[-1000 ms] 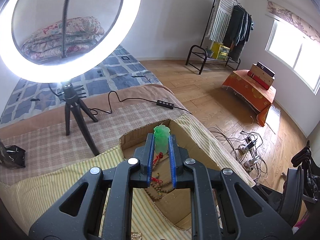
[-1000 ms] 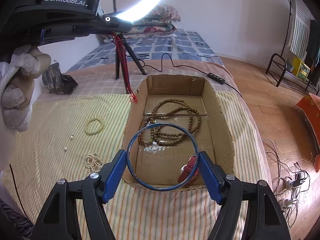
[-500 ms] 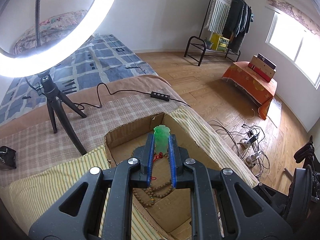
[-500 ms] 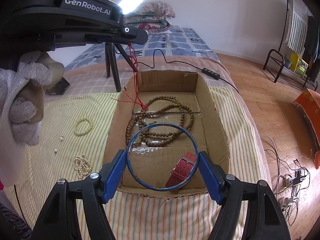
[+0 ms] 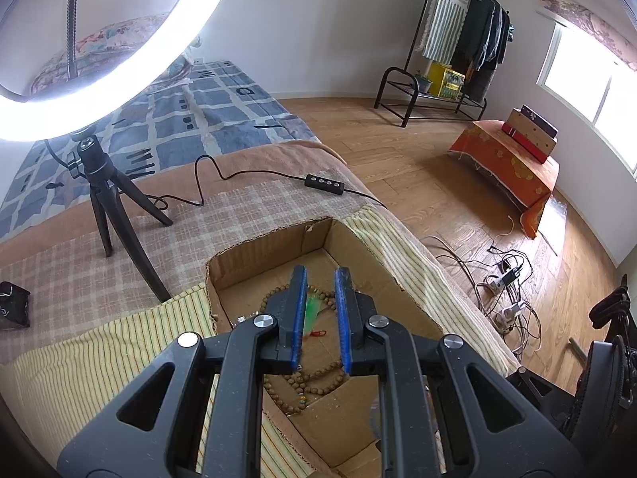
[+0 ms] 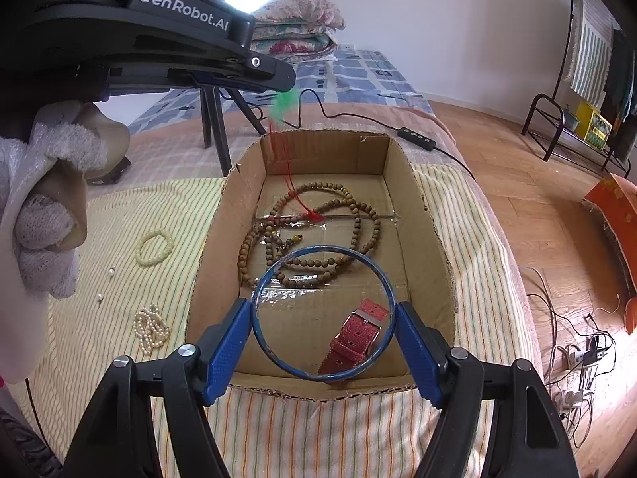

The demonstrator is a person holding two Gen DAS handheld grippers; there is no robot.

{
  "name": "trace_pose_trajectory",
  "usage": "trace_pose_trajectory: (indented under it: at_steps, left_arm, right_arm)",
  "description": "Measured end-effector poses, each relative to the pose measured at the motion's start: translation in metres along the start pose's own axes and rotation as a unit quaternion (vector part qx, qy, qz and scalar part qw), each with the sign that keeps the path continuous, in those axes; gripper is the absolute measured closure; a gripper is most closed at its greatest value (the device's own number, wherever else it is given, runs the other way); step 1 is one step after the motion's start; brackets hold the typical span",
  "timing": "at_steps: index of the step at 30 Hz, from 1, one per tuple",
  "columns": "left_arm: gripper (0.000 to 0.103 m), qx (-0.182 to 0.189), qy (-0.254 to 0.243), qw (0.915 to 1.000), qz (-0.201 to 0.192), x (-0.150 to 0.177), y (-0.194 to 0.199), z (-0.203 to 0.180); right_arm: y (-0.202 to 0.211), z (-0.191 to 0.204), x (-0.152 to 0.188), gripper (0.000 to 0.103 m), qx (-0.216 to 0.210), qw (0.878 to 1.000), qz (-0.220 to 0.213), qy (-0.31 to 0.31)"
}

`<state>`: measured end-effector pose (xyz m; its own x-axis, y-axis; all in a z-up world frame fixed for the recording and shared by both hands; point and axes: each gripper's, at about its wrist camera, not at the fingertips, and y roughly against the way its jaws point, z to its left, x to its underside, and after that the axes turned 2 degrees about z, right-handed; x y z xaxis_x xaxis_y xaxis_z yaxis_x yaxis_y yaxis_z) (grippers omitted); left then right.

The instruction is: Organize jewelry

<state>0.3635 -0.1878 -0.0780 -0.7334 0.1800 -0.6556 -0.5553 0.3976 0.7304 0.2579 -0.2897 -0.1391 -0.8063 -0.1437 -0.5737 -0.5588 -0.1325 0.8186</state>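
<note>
green pendant on red cord (image 6: 284,101) now out of l gripper (image 5: 321,279) (jaws near-shut, empty), dropping into brown cardboard box (image 6: 430,239): pendant done. r gripper (image 6: 324,314) over box, jaws easing off thin blue bangle (image 6: 274,360).

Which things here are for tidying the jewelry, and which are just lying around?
For the job: green pendant on red cord, brown wooden bead necklace, thin blue bangle, red fabric watch strap, white pearl strand, pale bead bracelet, open cardboard box.

Just lying about: white ring light on black tripod, black cable remote, metal clothes rack, tangled floor wires.
</note>
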Motion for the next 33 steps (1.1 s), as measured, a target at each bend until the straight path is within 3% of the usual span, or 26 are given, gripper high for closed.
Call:
trace_pose_trajectory:
  at_steps: [2,5,6,11,22,33]
  left_arm:
    - [0.088,-0.001,0.000,1.0000,0.002,0.000,0.000,0.000]
    - [0.049,-0.002,0.000,1.0000,-0.005,0.000,0.003,0.001]
    - [0.046,-0.004,0.001,0.9999,-0.011,0.001,0.006,0.002]
    - [0.046,-0.008,-0.007,0.9999,-0.013,0.003,0.014,0.005]
    - [0.046,-0.018,-0.001,0.9993,-0.033,0.023,0.068,0.041]
    - [0.046,-0.065,0.002,0.9973,-0.033,0.074,0.127,0.099]
  right_arm:
    - [0.000,0.000,0.000,0.022,0.002,1.000,-0.003,0.001]
    - [0.001,0.000,0.000,0.017,0.006,1.000,-0.006,-0.001]
    - [0.002,0.000,0.000,0.017,0.006,1.000,-0.006,-0.001]
    - [0.004,0.001,0.002,0.011,0.012,1.000,-0.009,0.001]
    - [0.020,0.010,0.003,0.011,0.003,1.000,-0.029,0.005]
    - [0.038,0.032,0.004,0.011,-0.022,0.998,-0.057,0.014]
